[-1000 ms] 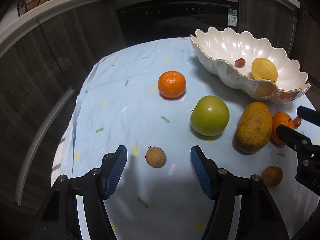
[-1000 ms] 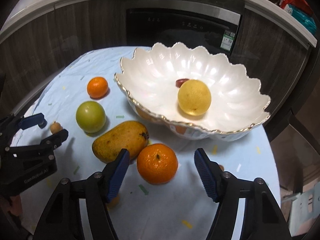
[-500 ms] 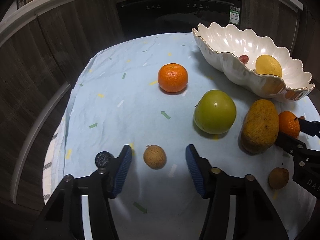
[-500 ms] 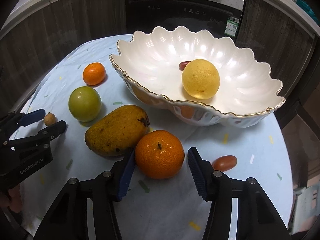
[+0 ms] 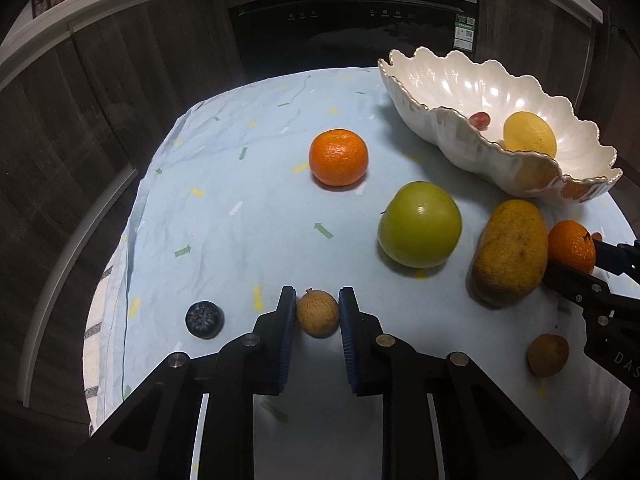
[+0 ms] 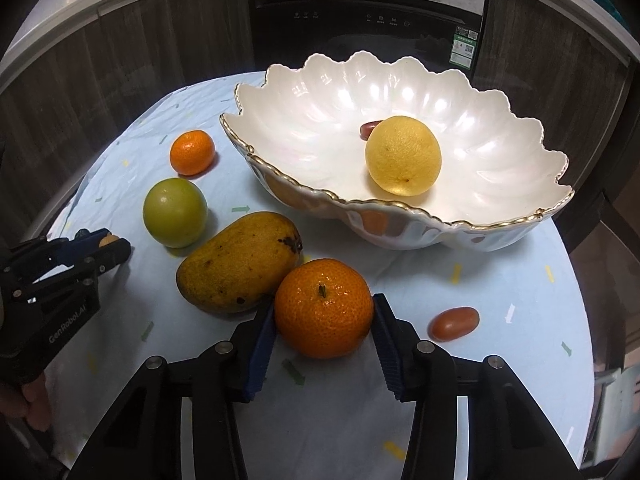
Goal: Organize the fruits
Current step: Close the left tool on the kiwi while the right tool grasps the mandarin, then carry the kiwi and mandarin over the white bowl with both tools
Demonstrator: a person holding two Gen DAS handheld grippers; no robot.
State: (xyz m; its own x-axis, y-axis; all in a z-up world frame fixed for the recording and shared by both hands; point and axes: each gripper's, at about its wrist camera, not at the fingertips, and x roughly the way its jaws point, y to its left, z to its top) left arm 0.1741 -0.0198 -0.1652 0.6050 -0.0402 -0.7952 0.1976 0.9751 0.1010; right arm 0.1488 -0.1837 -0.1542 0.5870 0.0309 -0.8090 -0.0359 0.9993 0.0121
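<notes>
Both pairs of jaws have just been closing: the left gripper [image 5: 318, 312] now clamps the small round tan longan [image 5: 318, 313] on the table [image 5: 224, 216]. The right gripper [image 6: 324, 330] pinches the large dimpled orange tangerine [image 6: 323, 307] beside the yellow mango [image 6: 240, 261]. Both fruits look ready to lift toward the white scalloped ceramic bowl [image 6: 400, 232].

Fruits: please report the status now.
Left gripper shut on longan. Right gripper closing on orange. Mango touches orange. Bowl ahead.

A pale blue tablecloth [image 5: 224, 216] scattered with small coloured arrows covers the round table at centre frame. Behind it, a black built-in appliance [image 6: 368, 20] with a green label [image 6: 464, 52] sits among dark wood cabinets [image 5: 80, 128].
</notes>
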